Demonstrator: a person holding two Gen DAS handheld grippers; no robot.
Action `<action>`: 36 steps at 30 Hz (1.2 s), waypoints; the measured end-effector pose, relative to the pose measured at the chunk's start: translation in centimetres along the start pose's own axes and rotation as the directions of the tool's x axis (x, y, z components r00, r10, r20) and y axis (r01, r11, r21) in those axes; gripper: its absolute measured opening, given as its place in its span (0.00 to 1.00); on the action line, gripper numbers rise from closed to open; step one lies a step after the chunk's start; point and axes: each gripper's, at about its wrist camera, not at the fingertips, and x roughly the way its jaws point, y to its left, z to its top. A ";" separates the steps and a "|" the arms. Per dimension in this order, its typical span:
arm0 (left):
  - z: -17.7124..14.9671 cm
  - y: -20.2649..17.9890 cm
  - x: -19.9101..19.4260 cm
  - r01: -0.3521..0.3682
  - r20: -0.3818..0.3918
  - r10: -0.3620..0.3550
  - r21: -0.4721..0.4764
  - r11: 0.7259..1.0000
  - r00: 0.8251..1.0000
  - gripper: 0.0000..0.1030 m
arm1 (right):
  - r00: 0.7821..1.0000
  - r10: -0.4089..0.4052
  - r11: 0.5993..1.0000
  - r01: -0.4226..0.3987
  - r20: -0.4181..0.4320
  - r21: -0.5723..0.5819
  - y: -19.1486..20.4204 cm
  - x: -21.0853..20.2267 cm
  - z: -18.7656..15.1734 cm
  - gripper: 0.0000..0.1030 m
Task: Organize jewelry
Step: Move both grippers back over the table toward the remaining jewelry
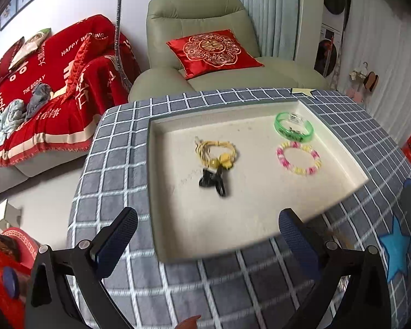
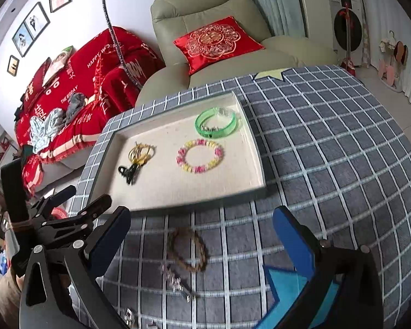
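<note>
A cream tray (image 1: 260, 235) (image 2: 178, 200) lies on the checked table cover. In it lie a green bangle (image 1: 294, 129) (image 2: 216, 122), a pink-and-yellow bead bracelet (image 1: 298, 158) (image 2: 200, 156), a yellow cord bracelet (image 1: 216, 150) (image 2: 140, 152) and a black clip (image 1: 213, 181) (image 2: 128, 172). A brown braided bracelet (image 2: 187, 248) and a silver clip (image 2: 176, 282) lie on the cover in front of the tray. My left gripper (image 1: 208, 233) is open and empty over the tray's near edge. My right gripper (image 2: 202, 235) is open and empty above the brown bracelet.
The checked cover (image 2: 328, 150) carries a blue star (image 1: 396, 246) (image 2: 290, 288) and a pale star (image 2: 268, 74). A green armchair (image 1: 202, 22) with a red cushion stands behind the table. A red-covered sofa (image 1: 41, 87) is at the left. More small silver pieces (image 2: 128, 315) lie near the bottom edge.
</note>
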 end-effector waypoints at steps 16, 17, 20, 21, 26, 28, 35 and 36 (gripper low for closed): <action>-8.6 -0.7 -4.7 0.112 -0.092 -0.107 0.048 0.993 0.990 1.00 | 0.997 -0.007 0.998 0.001 -0.082 -0.070 0.8 -2.6 -7.9 1.00; -9.0 -0.8 -4.7 0.118 -0.099 -0.113 0.045 0.992 0.989 1.00 | 0.996 -0.006 0.997 -0.001 -0.084 -0.077 1.0 -2.9 -8.6 1.00; -10.1 -1.0 -4.9 0.136 -0.119 -0.133 0.024 0.990 0.984 1.00 | 0.995 0.006 0.995 -0.016 -0.102 -0.099 1.6 -3.7 -10.5 1.00; -10.3 -1.0 -4.9 0.141 -0.123 -0.138 0.020 0.990 0.983 1.00 | 0.994 0.007 0.993 -0.020 -0.109 -0.113 1.9 -3.9 -11.3 1.00; -11.1 -1.1 -5.1 0.162 -0.138 -0.161 -0.004 0.987 0.977 1.00 | 0.992 0.007 0.985 -0.029 -0.128 -0.171 2.9 -4.9 -14.4 0.98; -11.3 -1.2 -5.1 0.160 -0.138 -0.160 -0.011 0.987 0.977 1.00 | 0.990 0.007 0.982 -0.033 -0.141 -0.185 3.5 -5.0 -15.5 0.94; -11.7 -0.1 -5.0 0.123 -0.141 -0.136 -0.097 0.988 0.981 1.00 | 0.985 -0.005 0.988 -0.022 -0.175 -0.152 4.2 -3.0 -17.1 0.68; -11.8 0.0 -5.1 0.122 -0.141 -0.136 -0.101 0.987 0.981 1.00 | 0.984 -0.011 0.988 -0.017 -0.177 -0.152 4.4 -2.7 -17.2 0.66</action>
